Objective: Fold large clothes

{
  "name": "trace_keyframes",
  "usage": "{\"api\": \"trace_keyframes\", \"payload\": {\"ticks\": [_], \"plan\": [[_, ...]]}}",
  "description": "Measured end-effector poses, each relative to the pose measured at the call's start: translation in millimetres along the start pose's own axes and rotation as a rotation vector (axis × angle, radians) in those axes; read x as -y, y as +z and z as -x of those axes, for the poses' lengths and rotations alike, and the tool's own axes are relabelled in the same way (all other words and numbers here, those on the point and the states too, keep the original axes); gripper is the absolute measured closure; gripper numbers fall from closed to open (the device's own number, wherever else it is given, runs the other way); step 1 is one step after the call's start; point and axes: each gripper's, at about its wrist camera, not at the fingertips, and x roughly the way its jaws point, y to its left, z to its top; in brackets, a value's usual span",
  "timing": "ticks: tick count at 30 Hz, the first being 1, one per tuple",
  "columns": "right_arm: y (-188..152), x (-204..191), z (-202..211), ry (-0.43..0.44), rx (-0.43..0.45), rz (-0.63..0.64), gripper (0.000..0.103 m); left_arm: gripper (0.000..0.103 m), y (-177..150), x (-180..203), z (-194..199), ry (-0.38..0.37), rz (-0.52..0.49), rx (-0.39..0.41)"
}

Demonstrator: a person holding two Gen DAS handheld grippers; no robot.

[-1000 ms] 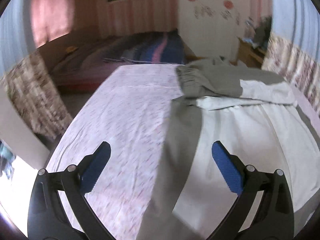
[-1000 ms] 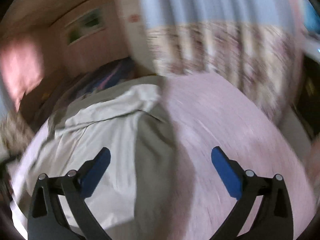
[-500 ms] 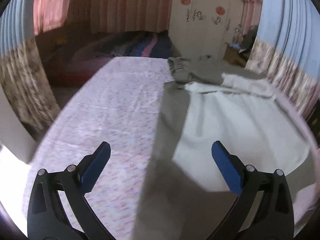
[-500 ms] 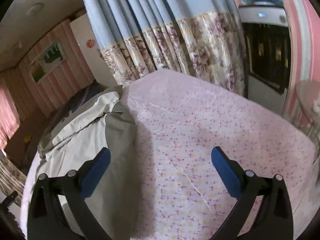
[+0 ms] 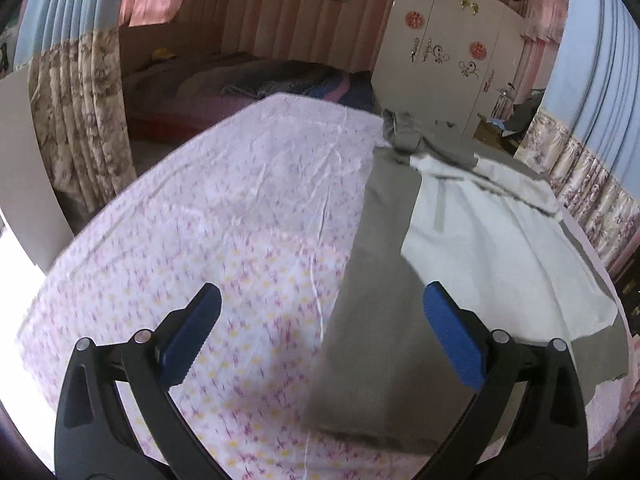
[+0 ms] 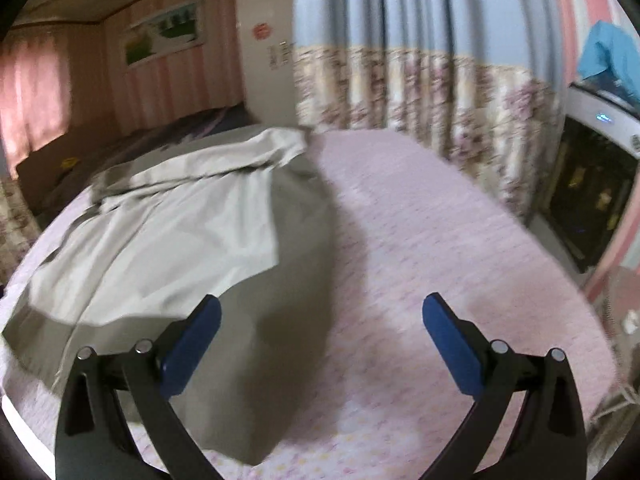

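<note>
The bed [image 5: 248,216], covered in a pink-and-white flowered sheet, fills most of both views and runs forward from under both pairs of tongs. On it lies the large garment [image 5: 480,248], spread mostly flat: a pale cream panel framed by grey-green cloth, with a bunched, rumpled end at the far side. In the left wrist view it sits ahead and to the right of the left tongs [image 5: 320,336], its near grey edge reaching in between the two blue pads and passing under the right-hand one. In the right wrist view the same garment [image 6: 168,240] lies ahead and to the left of the right tongs [image 6: 320,340], its grey hem under the left-hand pad, with bare sheet ahead of the right-hand pad.

Beyond the bed, past the right tongs, hangs a blue curtain [image 6: 420,60] with a flowered lower band. Far ahead of the left tongs stands a white wardrobe [image 5: 448,48] with red decals.

Both pairs of tongs are spread wide apart, holding nothing and hovering above the bed.
</note>
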Motion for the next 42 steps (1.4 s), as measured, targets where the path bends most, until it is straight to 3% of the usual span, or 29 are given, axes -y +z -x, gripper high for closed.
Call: {"api": "trace_keyframes", "payload": {"ticks": [7,12,19,21,23,25,27,29,36,38,40,41,42], "plan": [[-24,-17,-2,0.073,-0.005,0.034,0.002,0.003,-16,18,3,-0.017,-0.033,0.011],[-32,-5,6,0.106,0.025,-0.018,0.002,0.003,-18,26,5,-0.121,-0.015,0.003],[-34,5,6,0.108,0.020,-0.033,0.003,0.003,-22,49,4,0.099,-0.161,0.025],[-33,5,2,0.111,0.013,-0.035,0.006,0.003,-22,50,3,0.102,-0.178,0.045],[-33,4,-4,0.146,-0.009,-0.044,0.023,0.003,-22,53,-2,0.094,-0.202,0.040],[-33,0,-10,0.157,-0.035,-0.033,0.027,0.005,-19,57,-7,0.096,-0.221,0.027],[-34,-6,-13,0.153,-0.043,-0.008,0.031,0.013,-19,58,-15,0.071,-0.234,-0.028],[-36,-10,-12,0.145,-0.039,0.012,0.033,0.045,-24,59,-23,0.059,-0.247,-0.079],[-42,-20,-13,0.149,-0.041,0.071,0.049,0.055,-26,65,-29,0.068,-0.282,-0.106],[-42,-21,-12,0.156,-0.041,0.080,0.058,0.071,-28,69,-28,0.050,-0.297,-0.111],[-43,-22,-12,0.170,-0.041,0.081,0.064,0.080,-28,73,-28,0.071,-0.307,-0.109],[-43,-22,-12,0.171,-0.037,0.085,0.069,0.094,-27,74,-27,0.077,-0.303,-0.106],[-43,-23,-11,0.173,-0.033,0.093,0.072,0.102,-26,74,-25,0.071,-0.295,-0.101]]}}
